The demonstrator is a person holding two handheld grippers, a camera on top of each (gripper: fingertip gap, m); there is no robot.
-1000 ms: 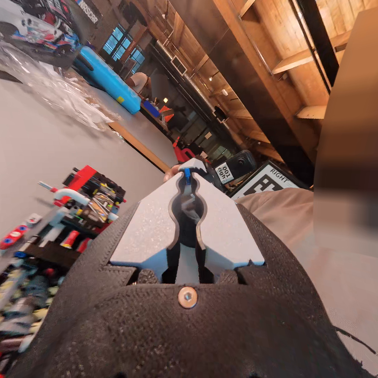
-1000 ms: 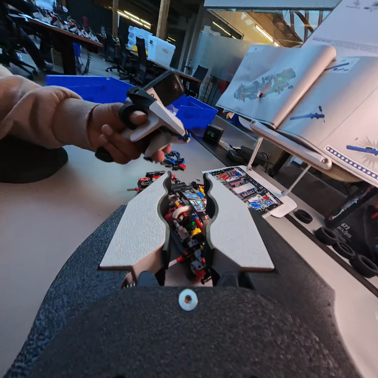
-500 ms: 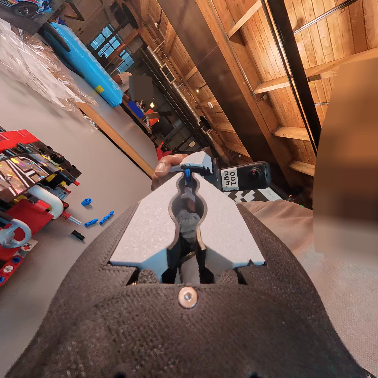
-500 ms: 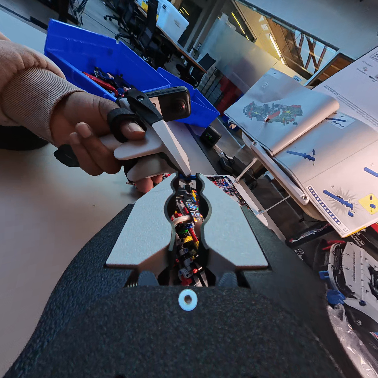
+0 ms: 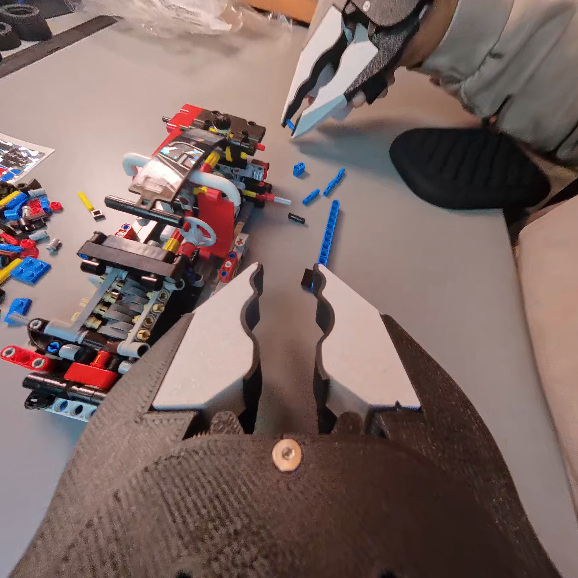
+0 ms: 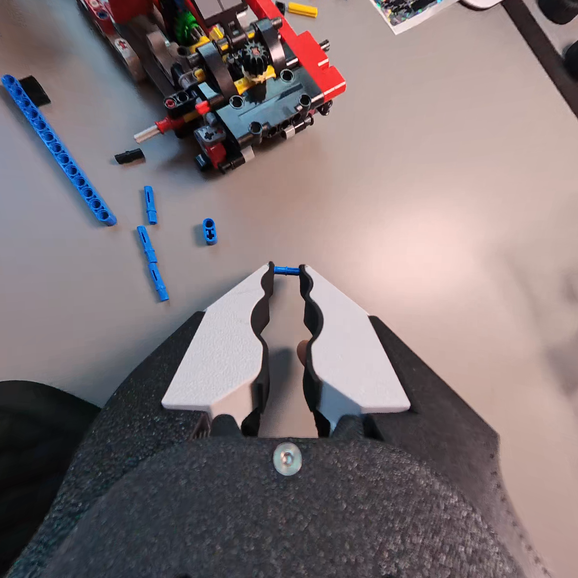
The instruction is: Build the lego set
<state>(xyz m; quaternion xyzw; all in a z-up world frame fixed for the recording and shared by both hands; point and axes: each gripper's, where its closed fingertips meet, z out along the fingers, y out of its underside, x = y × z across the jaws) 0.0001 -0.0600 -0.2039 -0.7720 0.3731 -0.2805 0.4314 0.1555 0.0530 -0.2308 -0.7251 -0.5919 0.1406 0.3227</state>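
Note:
The partly built red and black lego car [image 5: 175, 244] lies on the grey table, left of my left gripper [image 5: 287, 272], which is open and empty just above the table. A long blue beam [image 5: 328, 231] lies just beyond its right fingertip, with a small black piece [image 5: 308, 278] at the beam's near end. My right gripper [image 6: 286, 270] is shut on a small blue pin [image 6: 286, 270], held crosswise between the fingertips above the table. It also shows in the left wrist view [image 5: 292, 125], near the car's far end [image 6: 250, 78].
Loose blue pins [image 6: 151, 262] [image 6: 149, 205], a blue connector [image 6: 208, 230] and a black pin [image 6: 129, 155] lie beside the beam [image 6: 56, 147]. A pile of loose parts [image 5: 22, 219], a yellow axle [image 5: 87, 205] and a sticker sheet [image 5: 15, 156] lie left of the car. A black round pad [image 5: 463, 169] sits right. My hands' fingertips stand some 20 cm from each other.
The blue pin passed from my left gripper to my right gripper. The left gripper opened. Both grippers swung down from facing each other to point at the table.

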